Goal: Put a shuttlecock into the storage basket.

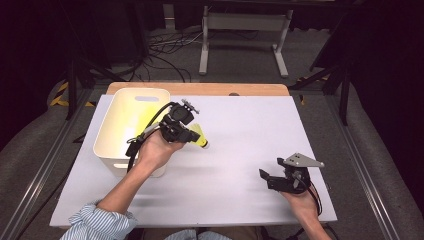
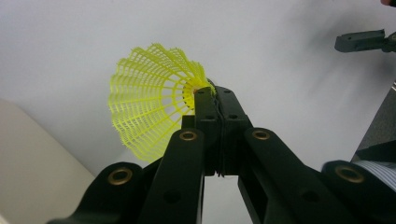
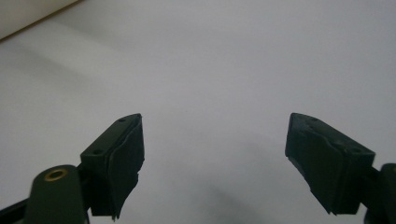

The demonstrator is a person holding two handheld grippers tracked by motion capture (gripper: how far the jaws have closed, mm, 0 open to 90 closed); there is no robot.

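The left claw [image 2: 215, 95] is pinching a yellow birdie [image 2: 154, 109] by its tip — left of middle, just beside the white bin [image 1: 131, 125]. The right claw [image 3: 212, 163] is spread wide, lower right, over the pale mat [image 1: 240, 150] — dark floor with cables [image 1: 165, 55] behind.

The high view looks forward and down from above my side of the white table [image 1: 240, 150], taking in both my forearms. The left gripper view sits close behind its jaws, facing the tabletop and my right gripper [image 2: 362, 41] farther off. The right gripper view looks low along its jaws across the same tabletop.
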